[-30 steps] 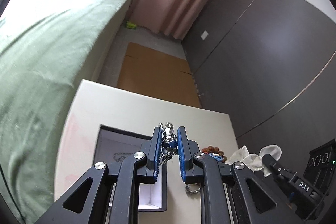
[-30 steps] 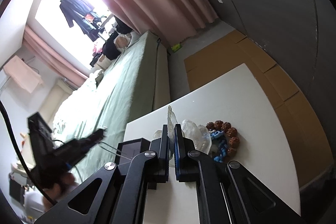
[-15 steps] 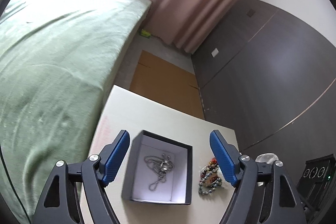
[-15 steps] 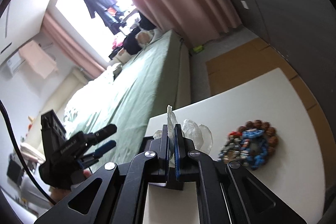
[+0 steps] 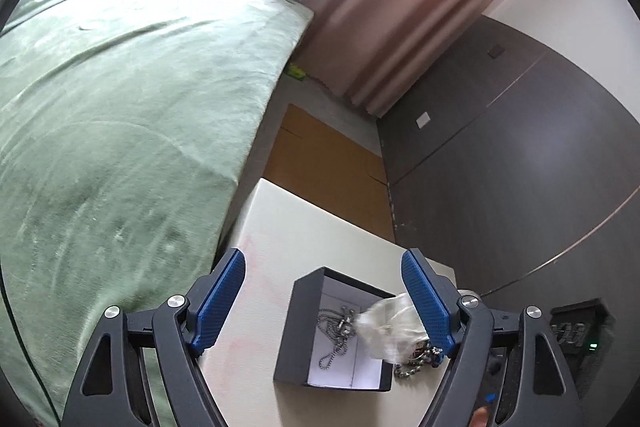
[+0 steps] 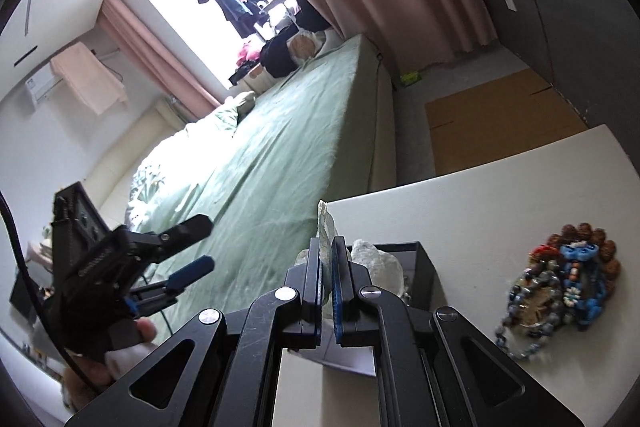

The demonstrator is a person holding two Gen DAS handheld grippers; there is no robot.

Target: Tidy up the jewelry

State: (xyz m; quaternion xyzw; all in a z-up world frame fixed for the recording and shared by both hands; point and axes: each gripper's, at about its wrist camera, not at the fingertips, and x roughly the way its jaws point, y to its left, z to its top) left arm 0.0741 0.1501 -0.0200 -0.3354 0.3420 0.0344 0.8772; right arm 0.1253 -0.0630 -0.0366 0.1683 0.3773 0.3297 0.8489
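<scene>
Silver ball-chain necklace (image 5: 339,331) coiled on white lining inside dark square box (image 5: 298,331) on pale table (image 5: 312,231). Crinkled clear plastic bag (image 6: 325,227) pinched by right gripper (image 6: 326,259) above box. Beaded bracelets (image 6: 568,279) heaped alongside. Left gripper (image 5: 322,301) spread wide, holding nothing.

The left gripper (image 5: 324,299), spread wide, has released the silver chain (image 5: 338,327) into the dark box (image 5: 292,331) and risen away.
</scene>
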